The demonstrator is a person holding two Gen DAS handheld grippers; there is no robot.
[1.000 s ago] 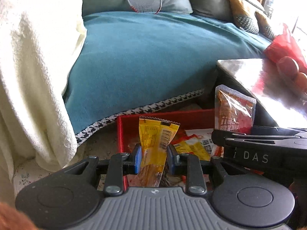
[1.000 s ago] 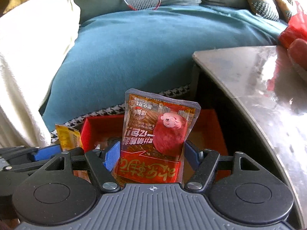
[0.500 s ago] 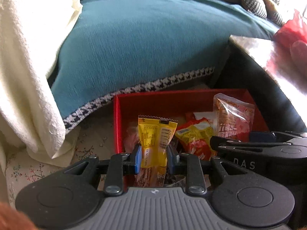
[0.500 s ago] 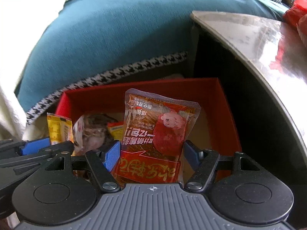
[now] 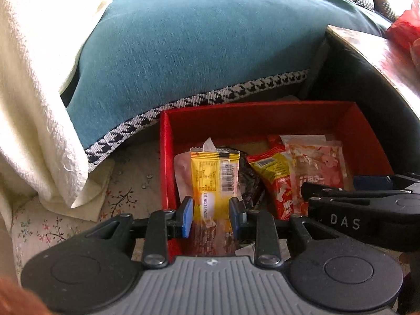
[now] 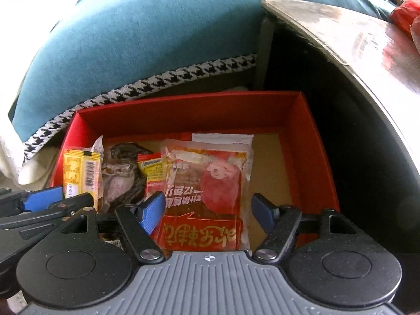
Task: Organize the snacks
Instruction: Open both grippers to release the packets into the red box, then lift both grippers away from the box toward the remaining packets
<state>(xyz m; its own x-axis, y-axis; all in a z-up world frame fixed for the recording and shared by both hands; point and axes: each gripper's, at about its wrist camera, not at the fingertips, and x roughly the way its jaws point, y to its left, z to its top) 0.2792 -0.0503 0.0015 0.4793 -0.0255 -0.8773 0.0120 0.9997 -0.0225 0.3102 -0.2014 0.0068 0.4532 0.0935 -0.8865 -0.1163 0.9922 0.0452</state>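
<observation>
Left hand-held gripper (image 5: 211, 214) clamped on yellow packet (image 5: 214, 181), lower end hidden. Right hand-held gripper (image 6: 207, 211) spread wide around red pouch (image 6: 207, 197) in red box (image 6: 309, 141); contact unclear.

Bright daylight glares off the tabletop (image 6: 367, 42) at upper right; fisheye edges curve, slightly soft.

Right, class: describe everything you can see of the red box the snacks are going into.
The red box is an open-topped rectangular tray, apparently cardboard, with red walls and a plain brown floor bare toward its right side. It sits low beside a dark table, in front of the teal houndstooth-trimmed cover. Several snack packets lie along its left and middle. The yellow packet and the orange-red packet hang over it between the pads of the two hand-held grippers.
</observation>
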